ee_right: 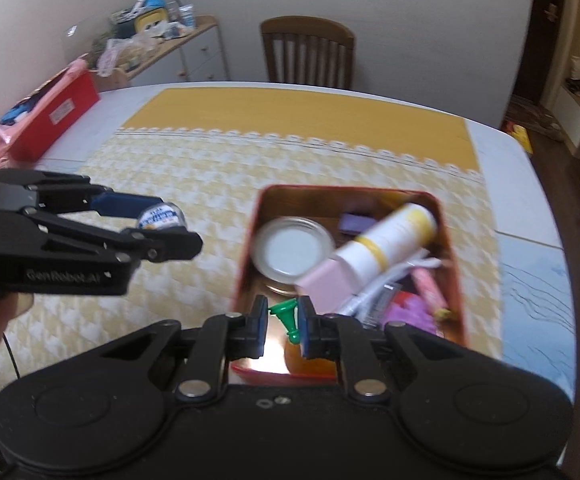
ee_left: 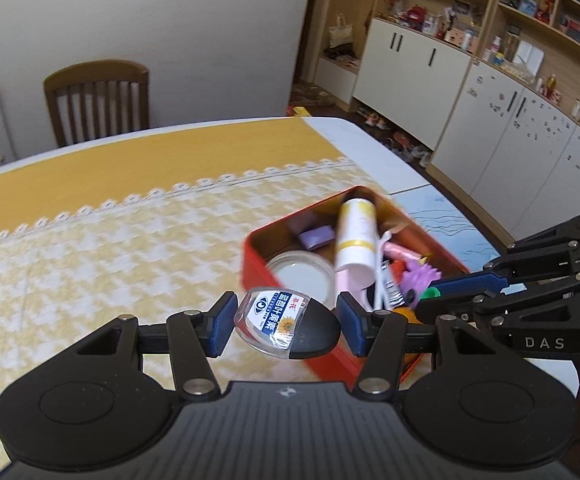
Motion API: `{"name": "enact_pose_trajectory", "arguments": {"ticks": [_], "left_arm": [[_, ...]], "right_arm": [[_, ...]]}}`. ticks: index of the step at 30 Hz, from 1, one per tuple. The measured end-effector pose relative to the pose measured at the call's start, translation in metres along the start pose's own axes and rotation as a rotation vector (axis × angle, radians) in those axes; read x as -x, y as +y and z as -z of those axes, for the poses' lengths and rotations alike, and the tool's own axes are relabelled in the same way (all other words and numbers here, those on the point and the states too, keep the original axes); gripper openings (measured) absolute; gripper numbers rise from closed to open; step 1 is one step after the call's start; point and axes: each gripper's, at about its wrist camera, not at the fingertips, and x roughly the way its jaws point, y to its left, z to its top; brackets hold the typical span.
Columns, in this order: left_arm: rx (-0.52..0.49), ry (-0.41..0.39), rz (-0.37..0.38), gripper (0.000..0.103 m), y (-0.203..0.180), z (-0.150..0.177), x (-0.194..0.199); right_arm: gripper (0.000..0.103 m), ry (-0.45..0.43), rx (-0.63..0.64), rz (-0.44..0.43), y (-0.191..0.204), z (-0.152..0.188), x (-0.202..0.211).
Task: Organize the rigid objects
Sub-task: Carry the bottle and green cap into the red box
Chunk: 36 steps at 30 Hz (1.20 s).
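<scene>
Left wrist view: both tools loaded beside red tin (ee_left: pixel 281 280).
Left tool (ee_left: pixel 285 326) pinching clear labelled case (ee_left: pixel 273 320) above bench (ee_left: pixel 89 232); right tool (ee_right: pixel 283 328) clamped on green peg (ee_right: pixel 287 316) over tin's near end.

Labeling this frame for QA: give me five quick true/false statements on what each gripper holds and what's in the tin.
1. The left gripper holds a small clear-and-black case with a blue label. True.
2. The right gripper is empty. False: it is shut on a small green piece.
3. The red tin holds a round white lid. True.
4. The white and yellow bottle stands upright on the cloth. False: it lies tilted inside the tin.
5. The tin has its cover on. False: it is open, contents showing.
</scene>
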Motion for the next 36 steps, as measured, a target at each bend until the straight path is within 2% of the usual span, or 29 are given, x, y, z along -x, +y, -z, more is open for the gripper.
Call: {"name": "enact_pose_trajectory", "arguments": {"ticks": [7, 15, 19, 24, 36], "left_arm": [[-0.029, 0.031, 0.007, 0.054, -0.018, -0.020, -0.032], [-0.049, 0.071, -0.012, 0.054, -0.028, -0.040, -0.080], [-0.053, 0.093, -0.029, 0.050, -0.027, -0.042, -0.097], [-0.045, 0.116, -0.045, 0.050, -0.022, -0.038, -0.106], [-0.036, 0.140, -0.029, 0.050, -0.025, -0.027, -0.114]], "right_arm": [[0.014, 0.002, -0.052, 0.041, -0.033, 0.010, 0.000], [0.014, 0.016, -0.045, 0.033, -0.038, 0.005, -0.019], [0.014, 0.038, -0.044, 0.028, -0.040, 0.004, -0.030], [0.014, 0.052, -0.031, 0.023, -0.039, 0.004, -0.040], [0.019, 0.060, -0.049, 0.040, -0.041, 0.007, -0.048]]}}
